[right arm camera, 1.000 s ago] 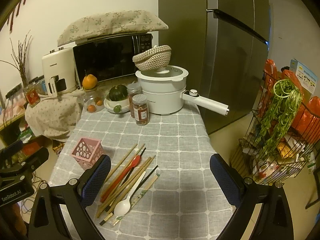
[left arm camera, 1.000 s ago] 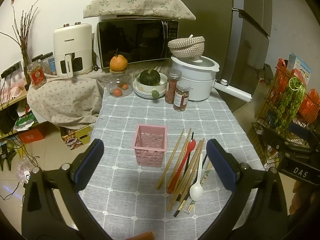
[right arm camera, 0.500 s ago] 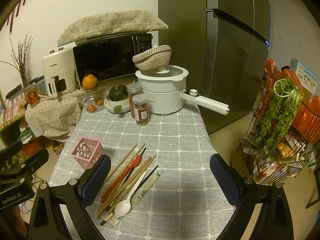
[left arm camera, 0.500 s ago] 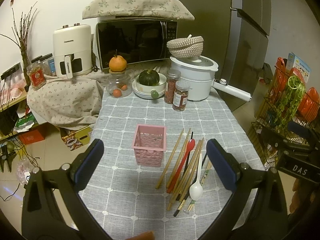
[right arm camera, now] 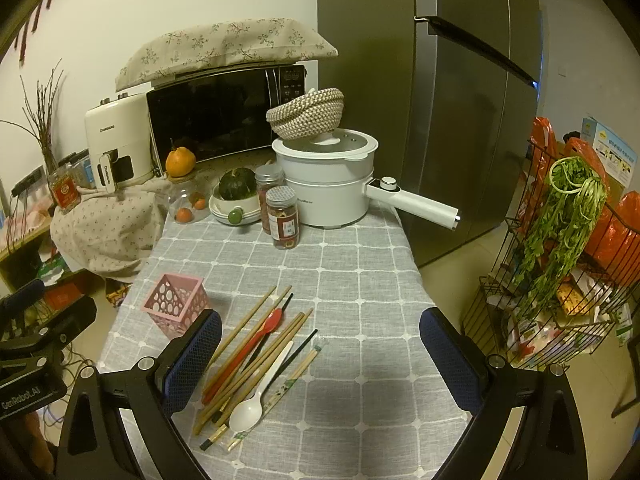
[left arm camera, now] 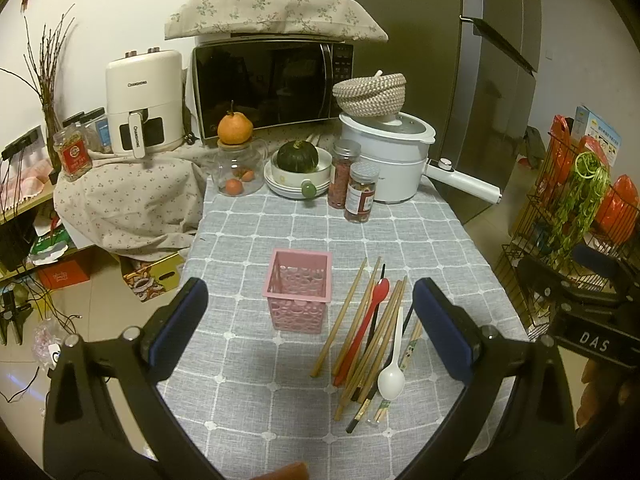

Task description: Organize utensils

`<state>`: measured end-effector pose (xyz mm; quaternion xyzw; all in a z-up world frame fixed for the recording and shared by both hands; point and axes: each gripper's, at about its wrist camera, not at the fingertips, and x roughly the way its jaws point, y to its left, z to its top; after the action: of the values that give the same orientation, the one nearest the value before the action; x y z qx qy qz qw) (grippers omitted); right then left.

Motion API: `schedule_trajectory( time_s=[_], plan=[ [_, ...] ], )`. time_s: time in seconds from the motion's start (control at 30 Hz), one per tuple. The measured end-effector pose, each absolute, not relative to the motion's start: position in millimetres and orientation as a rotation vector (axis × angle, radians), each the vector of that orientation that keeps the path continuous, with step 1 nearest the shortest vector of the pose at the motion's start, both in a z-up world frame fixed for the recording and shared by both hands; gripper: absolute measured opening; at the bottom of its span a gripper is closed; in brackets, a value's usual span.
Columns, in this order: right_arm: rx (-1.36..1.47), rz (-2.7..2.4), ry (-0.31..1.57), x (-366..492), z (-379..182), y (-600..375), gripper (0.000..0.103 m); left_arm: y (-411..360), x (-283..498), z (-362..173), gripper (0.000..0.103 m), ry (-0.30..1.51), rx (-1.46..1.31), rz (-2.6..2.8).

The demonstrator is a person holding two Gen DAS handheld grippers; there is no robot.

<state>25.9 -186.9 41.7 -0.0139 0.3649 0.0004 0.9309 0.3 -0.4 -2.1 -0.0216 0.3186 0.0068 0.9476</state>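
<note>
Both tools spread wide, holding nothing: left gripper (left arm camera: 310, 320) raised over the near side of the pink holder (left arm camera: 301, 294), right gripper (right arm camera: 320, 354) raised over bare cloth to the right of the utensil pile. Holder upright on the grey checked tablecloth (right arm camera: 360, 264), empty as far as visible. Immediately right of the holder, loose and overlapping: wooden chopsticks (left arm camera: 343, 316), red spoon (left arm camera: 366, 330), black chopsticks (left arm camera: 375, 312), white spoon (left arm camera: 394, 364) and a paper-sleeved pair (left arm camera: 410, 346). Nothing yet sorted.

Risks judged from this layout:
- Pile crossed and stacked; gripping one stick likely to drag or flick neighbours, possibly off the near table edge.
- Thin, flat sticks against cloth; poor purchase, likely slip or snagged fabric.
- Holder light and perforated; sideways knock or angled insertion liable to tip or shift it.
- Stick tips liable to catch in the holder's side holes.
- Glass jars (left arm camera: 362, 192) well behind the holder; low risk unless overreached.
</note>
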Motion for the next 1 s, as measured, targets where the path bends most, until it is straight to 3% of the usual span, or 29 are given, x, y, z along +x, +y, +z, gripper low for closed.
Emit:
schedule_trajectory(
  time_s=[1.0],
  plan=[
    [-0.029, 0.003, 0.753, 24.3, 38.6, -185.5, 0.1, -6.3, 0.0, 0.2, 0.102, 0.648, -0.042, 0.014]
  ],
)
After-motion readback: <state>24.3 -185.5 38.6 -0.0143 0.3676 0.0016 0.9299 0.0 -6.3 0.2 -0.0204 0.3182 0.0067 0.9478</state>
